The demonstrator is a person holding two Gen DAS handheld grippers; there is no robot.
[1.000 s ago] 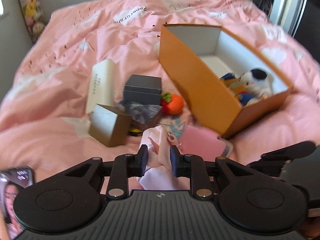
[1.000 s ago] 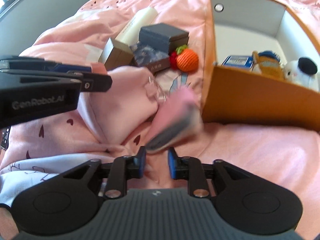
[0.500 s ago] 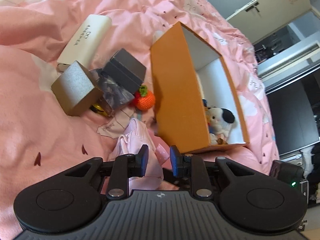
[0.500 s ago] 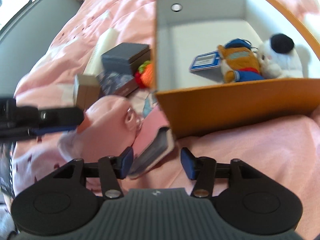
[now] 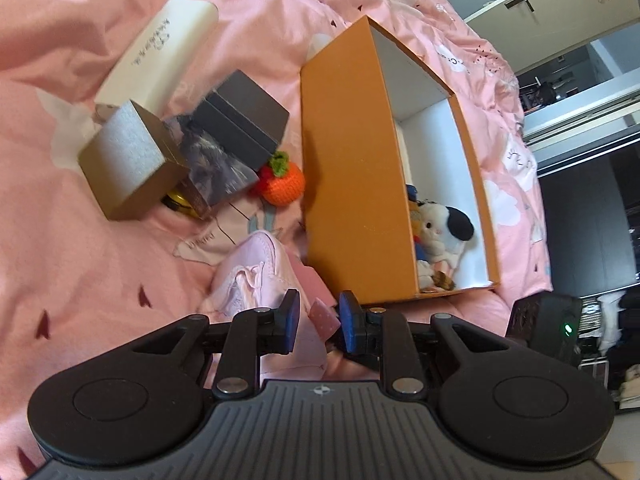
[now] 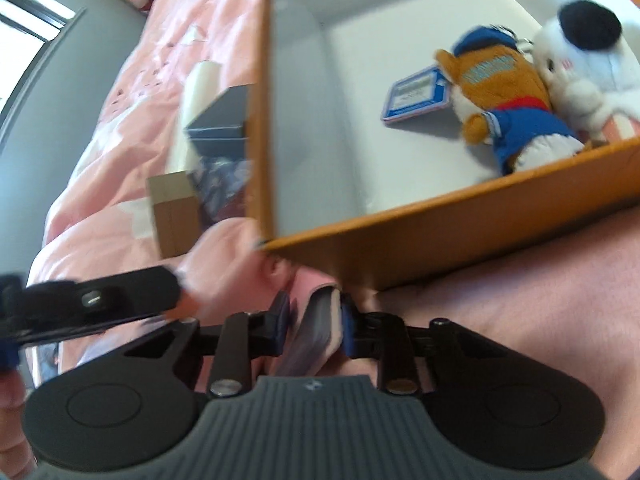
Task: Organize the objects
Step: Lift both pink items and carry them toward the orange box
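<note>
My left gripper (image 5: 319,320) is shut on a pale pink fabric pouch (image 5: 256,280) lying on the pink bedspread, just in front of the orange box (image 5: 352,184). In the right wrist view the left gripper shows as a dark arm (image 6: 100,300) at the left edge. My right gripper (image 6: 314,320) has its jaws closing on a pink wallet (image 6: 320,320) with a dark edge; both pads sit against its sides. The wallet lies at the near corner of the orange box (image 6: 460,228). The wallet's corner (image 5: 325,319) also shows between the left pads.
The box's white inside holds a white-and-black plush (image 6: 580,52), a brown plush in blue (image 6: 504,92) and a blue card (image 6: 416,96). Left of the box lie a crochet orange (image 5: 286,182), a grey box (image 5: 244,124), a brown box (image 5: 128,164), a cream box (image 5: 160,52) and a dark packet (image 5: 216,160).
The right jaws opened wide, then closed around the pink wallet. Both views rolled and moved nearer the orange box. The left gripper kept its hold on the pouch.
</note>
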